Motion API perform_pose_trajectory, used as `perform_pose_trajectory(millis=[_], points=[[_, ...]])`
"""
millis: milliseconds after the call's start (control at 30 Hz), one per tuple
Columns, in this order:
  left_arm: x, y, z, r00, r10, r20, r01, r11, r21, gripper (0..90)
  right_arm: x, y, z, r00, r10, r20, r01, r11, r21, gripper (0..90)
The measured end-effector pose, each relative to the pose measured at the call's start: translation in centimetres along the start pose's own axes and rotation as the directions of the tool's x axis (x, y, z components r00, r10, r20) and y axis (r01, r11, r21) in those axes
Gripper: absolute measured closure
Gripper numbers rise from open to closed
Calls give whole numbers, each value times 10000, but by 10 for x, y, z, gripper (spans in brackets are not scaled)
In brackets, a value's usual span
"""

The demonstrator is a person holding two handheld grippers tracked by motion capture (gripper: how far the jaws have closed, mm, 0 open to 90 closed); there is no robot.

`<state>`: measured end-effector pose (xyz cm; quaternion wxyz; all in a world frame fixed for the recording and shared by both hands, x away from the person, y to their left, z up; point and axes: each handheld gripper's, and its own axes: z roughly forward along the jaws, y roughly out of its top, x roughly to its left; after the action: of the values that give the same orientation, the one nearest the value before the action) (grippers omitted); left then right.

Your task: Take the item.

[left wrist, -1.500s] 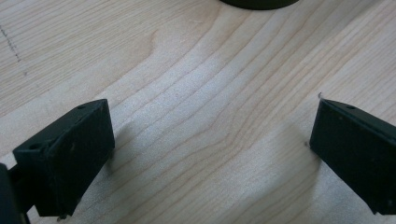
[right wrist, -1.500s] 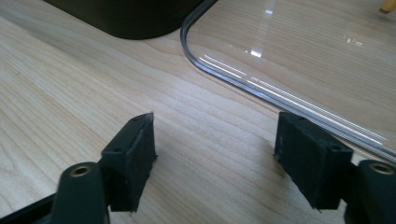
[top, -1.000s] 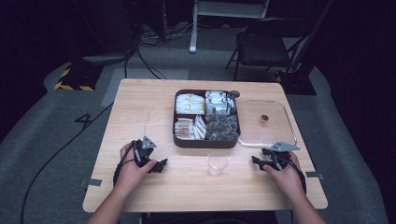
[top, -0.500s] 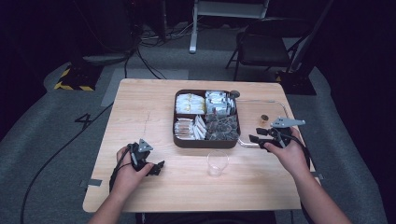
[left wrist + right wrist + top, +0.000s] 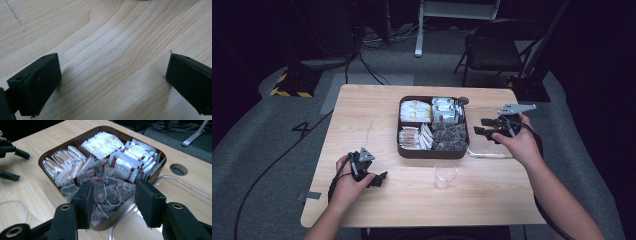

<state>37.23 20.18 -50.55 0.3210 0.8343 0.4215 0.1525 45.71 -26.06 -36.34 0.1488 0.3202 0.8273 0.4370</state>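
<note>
- The right gripper hangs at the right edge of the brown tray, its jaws set apart with nothing between them.
- In the right gripper view those jaws frame the heap of clear tea bags in the tray's near compartment; the bags lie straight ahead of and a little below the tips, not yet touched.
- That compartment is the tray's front right corner in the high view, where the tea bags sit just beside the jaw tips, so the right hand is by far the nearer one.
- The heap has no clear long axis: the bags are crumpled pouches lying every way, with thin strings across them. My judgement is that a short push forward and down would bring one between the jaws.
- The left gripper rests low on the bench near the front left, well apart from the tray; in the left gripper view its jaws stand wide apart over bare wood and hold nothing.
- A clear cup stands on the bench just in front of the tray, between the two hands, and looks empty.
- A clear lid lies flat beside the tray, under the right hand.
</note>
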Motion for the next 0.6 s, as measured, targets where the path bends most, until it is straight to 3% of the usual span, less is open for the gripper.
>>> perform_pose_trajectory(millis=[467,600], points=[[1,-2,-2,10000,-44,-67,44,10000,10,5,-8,33,14,9998,-134,-167,138,9996,254,517],[1,-2,-2,10000,-44,-63,44,10000,14,4,-6,47,25,9987,-257,-441,275,9988,403,519]])
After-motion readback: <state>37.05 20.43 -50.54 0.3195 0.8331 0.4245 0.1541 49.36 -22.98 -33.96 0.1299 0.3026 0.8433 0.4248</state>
